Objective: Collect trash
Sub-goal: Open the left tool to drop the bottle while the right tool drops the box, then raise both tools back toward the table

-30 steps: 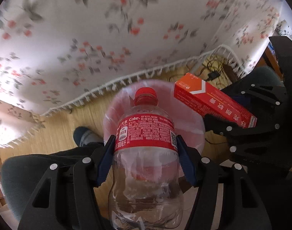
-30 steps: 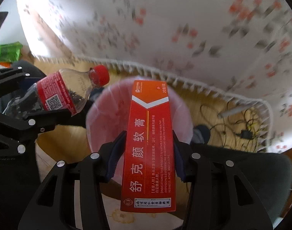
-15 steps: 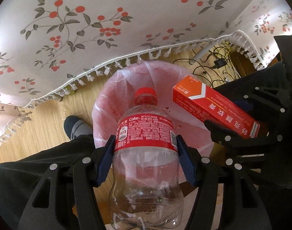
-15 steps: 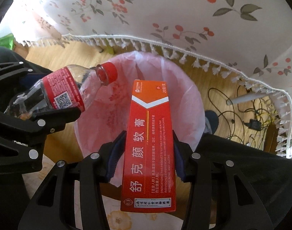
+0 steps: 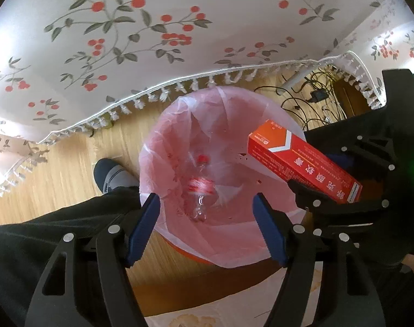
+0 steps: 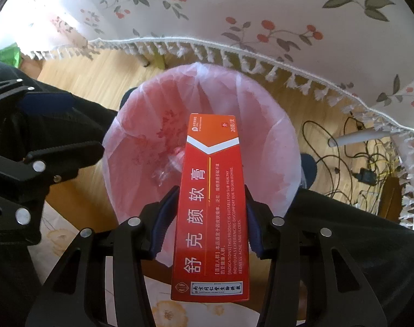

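Observation:
A bin lined with a pink bag stands on the wooden floor, straight below both grippers. A clear plastic bottle with a red cap and red label lies blurred inside it; in the right wrist view the bottle shows faintly. My left gripper hangs above the bin with its jaws opening and nothing between them. My right gripper is shut on a long red carton with white print, held over the bin; the carton juts in from the right in the left wrist view.
A floral tablecloth with a tasselled fringe hangs just behind the bin. A person's dark trouser legs and a shoe flank the bin. Cables and a plug lie on the floor at the right.
The left gripper let go of the bottle, which dropped into the bin. Both grippers sank closer to the bin. The right gripper still holds the carton.

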Motion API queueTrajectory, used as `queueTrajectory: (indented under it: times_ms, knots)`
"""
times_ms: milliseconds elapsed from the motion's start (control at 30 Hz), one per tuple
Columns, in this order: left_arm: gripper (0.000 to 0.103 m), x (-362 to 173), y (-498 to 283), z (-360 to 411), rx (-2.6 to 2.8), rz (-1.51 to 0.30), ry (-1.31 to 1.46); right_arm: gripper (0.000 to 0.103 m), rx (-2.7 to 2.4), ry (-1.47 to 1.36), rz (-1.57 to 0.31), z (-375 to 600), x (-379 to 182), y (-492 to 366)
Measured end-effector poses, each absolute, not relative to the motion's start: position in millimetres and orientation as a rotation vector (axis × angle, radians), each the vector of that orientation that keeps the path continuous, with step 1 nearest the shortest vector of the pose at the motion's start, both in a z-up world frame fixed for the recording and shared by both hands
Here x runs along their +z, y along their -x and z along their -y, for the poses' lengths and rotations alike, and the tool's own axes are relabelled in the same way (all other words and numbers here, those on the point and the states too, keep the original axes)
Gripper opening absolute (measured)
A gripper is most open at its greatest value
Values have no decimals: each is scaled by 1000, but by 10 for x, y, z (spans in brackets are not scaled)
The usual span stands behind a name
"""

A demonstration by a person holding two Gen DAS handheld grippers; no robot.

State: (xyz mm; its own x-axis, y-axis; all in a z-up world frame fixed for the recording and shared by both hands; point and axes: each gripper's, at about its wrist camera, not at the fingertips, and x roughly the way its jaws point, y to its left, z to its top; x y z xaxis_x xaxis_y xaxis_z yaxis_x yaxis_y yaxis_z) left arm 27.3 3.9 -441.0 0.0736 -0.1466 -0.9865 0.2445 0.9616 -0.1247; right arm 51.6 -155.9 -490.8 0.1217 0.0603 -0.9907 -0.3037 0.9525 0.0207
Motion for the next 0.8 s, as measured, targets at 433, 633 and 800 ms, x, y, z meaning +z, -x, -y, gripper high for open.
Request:
queueTrajectory:
  times_ms: [433,633,800]
  knots:
    - [88,-4119,-269,-303,-172,-1399,-39,74,276,215,-1384,1510,-4817,-490]
    - [89,-3782,-200,-304,-165,-1303,-60,95,220,212,-1255,1559,-4404,-414]
    - [93,-3328,-123,-271,-142,-1217,-157,96,226,173,-1169,1615,-3981,-308]
